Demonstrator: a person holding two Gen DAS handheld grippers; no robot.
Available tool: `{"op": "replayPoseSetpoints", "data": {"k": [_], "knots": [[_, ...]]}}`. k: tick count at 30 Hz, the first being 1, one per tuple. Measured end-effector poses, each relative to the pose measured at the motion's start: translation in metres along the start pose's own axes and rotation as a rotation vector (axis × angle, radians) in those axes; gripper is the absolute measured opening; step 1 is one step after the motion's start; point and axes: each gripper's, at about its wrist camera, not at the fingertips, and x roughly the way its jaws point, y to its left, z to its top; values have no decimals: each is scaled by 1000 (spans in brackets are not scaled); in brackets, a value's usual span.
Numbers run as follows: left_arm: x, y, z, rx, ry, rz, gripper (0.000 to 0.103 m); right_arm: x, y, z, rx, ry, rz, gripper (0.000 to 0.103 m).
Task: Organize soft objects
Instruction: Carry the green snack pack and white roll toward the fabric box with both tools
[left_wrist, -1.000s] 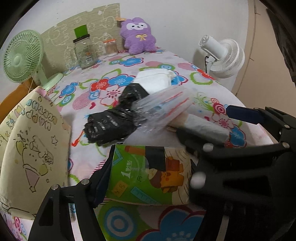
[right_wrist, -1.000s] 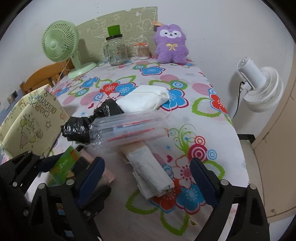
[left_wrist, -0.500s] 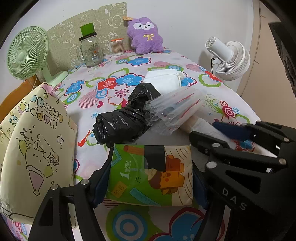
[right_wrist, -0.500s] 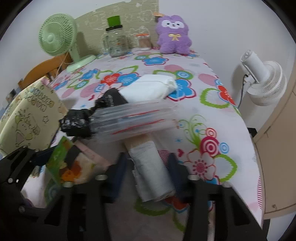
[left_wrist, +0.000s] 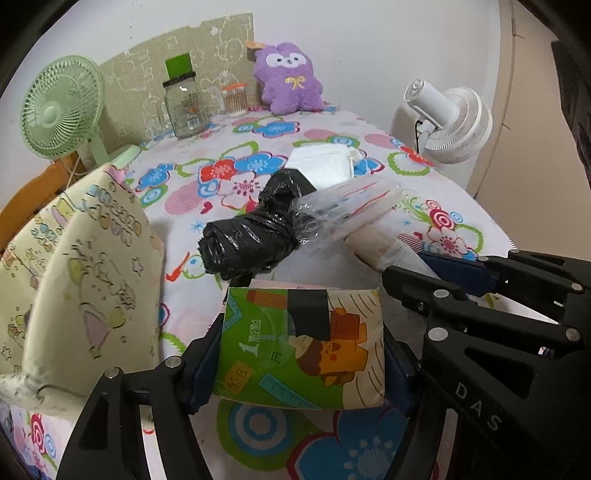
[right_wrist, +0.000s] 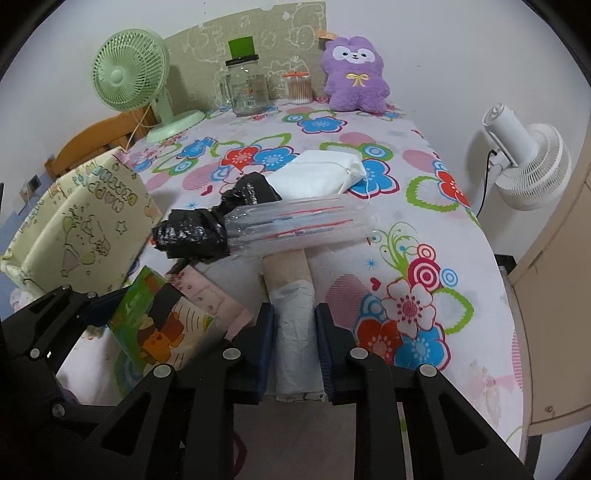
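The right gripper was closing, its blue pads pressed on both sides of the white roll, which lay on the bench and ran straight ahead between the fingers. Just past the roll's far end, the clear pack lay crosswise on top of it, and the black bag sat ahead and to the left, touching the pack. Further ahead rested the white pouch, with the purple plush far off against the wall. Over on the left, the left gripper was closing too, both pads touching the sides of the tissue pack, which stood between its fingers. Directly ahead of that gripper sat the black bag, the clear pack off to its right. The cloth box stood close on the left of the left gripper. The right gripper reached in from the right of that view, beside the tissue pack. A green fan and a jar stood far ahead to the left.
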Motion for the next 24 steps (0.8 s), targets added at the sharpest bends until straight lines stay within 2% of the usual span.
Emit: {"op": "replayPoseSetpoints", "data": {"k": [13,24], "knots": [[-42,-4,-2,3,-97,0,74,-47,13,-2,-14,-106,-37,25],[-80,-3,5,-2,-179,33,74,-84,27,6,-41,-181,-51,25]]}}
